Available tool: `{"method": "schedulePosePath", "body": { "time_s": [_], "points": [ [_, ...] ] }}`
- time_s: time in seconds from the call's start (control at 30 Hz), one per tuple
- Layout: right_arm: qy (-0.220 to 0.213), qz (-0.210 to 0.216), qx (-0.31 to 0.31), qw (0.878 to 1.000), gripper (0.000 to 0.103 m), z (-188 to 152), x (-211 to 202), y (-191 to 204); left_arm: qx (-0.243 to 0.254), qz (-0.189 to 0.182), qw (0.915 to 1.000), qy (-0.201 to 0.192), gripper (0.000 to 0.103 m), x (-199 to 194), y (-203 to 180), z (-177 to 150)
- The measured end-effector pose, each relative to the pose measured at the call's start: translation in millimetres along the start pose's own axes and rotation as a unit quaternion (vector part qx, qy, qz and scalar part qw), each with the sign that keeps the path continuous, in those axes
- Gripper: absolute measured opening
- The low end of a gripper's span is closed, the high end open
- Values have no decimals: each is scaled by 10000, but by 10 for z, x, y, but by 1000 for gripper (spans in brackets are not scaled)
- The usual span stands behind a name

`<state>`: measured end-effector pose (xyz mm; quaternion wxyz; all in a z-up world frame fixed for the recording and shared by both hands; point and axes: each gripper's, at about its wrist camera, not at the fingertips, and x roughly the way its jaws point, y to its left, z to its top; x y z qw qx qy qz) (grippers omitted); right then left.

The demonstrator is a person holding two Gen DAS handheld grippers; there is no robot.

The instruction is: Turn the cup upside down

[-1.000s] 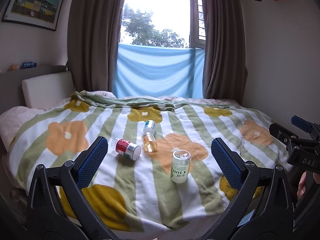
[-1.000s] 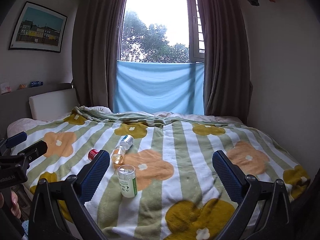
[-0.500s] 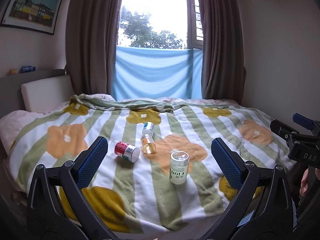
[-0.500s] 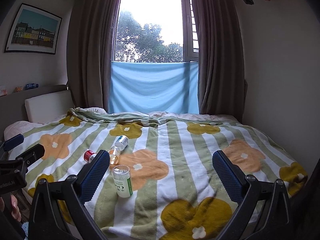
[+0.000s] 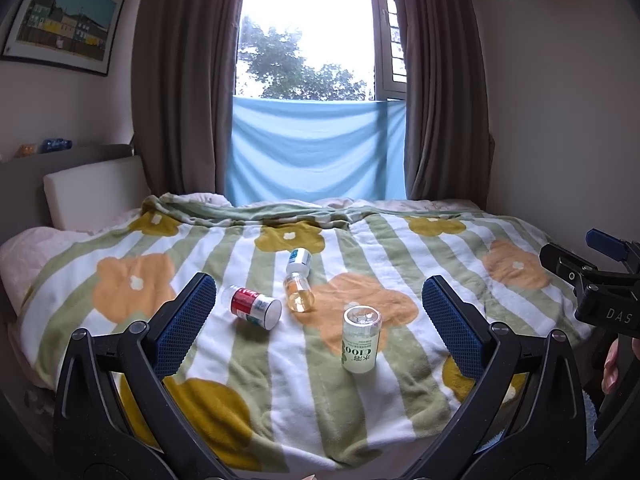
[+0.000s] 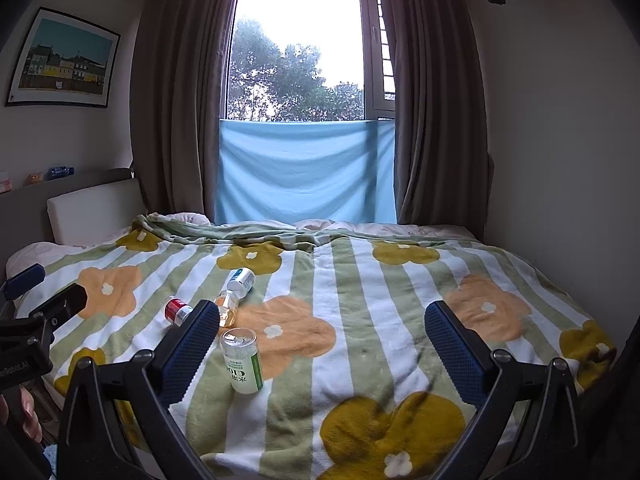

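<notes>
A clear cup with a green and white label (image 5: 359, 339) stands on the flowered blanket, its flat clear end up; it also shows in the right wrist view (image 6: 241, 360). My left gripper (image 5: 318, 322) is open and empty, held back from the cup, which sits between its fingers in view. My right gripper (image 6: 320, 346) is open and empty, with the cup just right of its left finger (image 6: 188, 350).
A red-labelled cup (image 5: 253, 306), an amber clear cup (image 5: 298, 297) and a blue-labelled cup (image 5: 299, 261) lie on their sides on the blanket (image 5: 400, 248) behind the standing cup. A headboard is at the left, a curtained window behind, a wall at the right.
Both grippers have tilted upward a little and drawn slightly back, so the bed and cups sit lower in view. The cups have not moved. Both grippers stay open.
</notes>
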<state>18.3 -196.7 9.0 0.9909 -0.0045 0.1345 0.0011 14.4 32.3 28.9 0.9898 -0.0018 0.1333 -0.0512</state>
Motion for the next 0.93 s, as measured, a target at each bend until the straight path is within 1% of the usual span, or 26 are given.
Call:
{"method": "schedulePosePath", "body": {
  "time_s": [0.4, 0.57, 0.73, 0.93],
  "points": [
    [-19, -69, -46, 10000, 102, -15, 11, 12, 77, 79, 9999, -73, 103, 42, -16, -17],
    [-15, -65, -42, 10000, 102, -16, 13, 11, 154, 259, 9993, -220, 103, 6, -1, -10],
    [45, -64, -108, 9999, 102, -14, 20, 55, 350, 480, 9979, -265, 103, 4, -78, -15],
    [60, -43, -111, 9999, 102, 4, 24, 113, 370, 442, 9976, -382, 103, -9, -103, -27]
  ]
}}
